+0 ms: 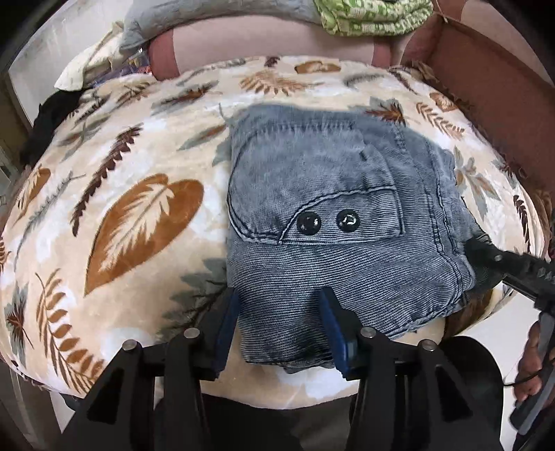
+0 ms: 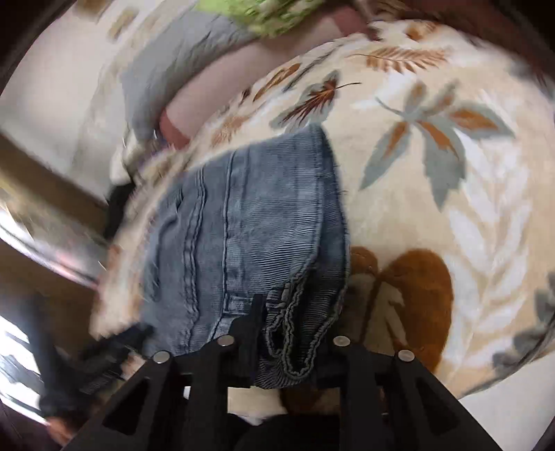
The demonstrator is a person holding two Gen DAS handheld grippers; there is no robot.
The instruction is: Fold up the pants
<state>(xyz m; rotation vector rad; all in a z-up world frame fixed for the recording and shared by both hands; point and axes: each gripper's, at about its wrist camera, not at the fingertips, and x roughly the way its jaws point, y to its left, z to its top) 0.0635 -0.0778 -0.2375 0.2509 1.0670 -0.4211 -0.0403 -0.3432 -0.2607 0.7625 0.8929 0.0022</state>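
- The pants (image 1: 322, 222) — blue-grey corduroy, folded into a compact bundle — lie on a leaf-print blanket (image 1: 114, 222) spread over a bed, toward its near edge and a little right of the middle in the left wrist view.
- Two black snap buttons (image 1: 327, 222) sit side by side on a pocket flap on the top layer.
- The left gripper (image 1: 279, 329) has its blue-padded fingers (image 1: 227, 329) spread wide, one on each side of the bundle's near edge; the cloth lies between them, not pinched.
- The right gripper (image 1: 485, 251) meets the bundle's right edge. In its own blurred view (image 2: 295, 333) the frayed hem folds sit between its fingers; I cannot tell whether they clamp the cloth.
- At the far side lie a grey cloth (image 1: 194, 17) and a green patterned cloth (image 1: 371, 15).
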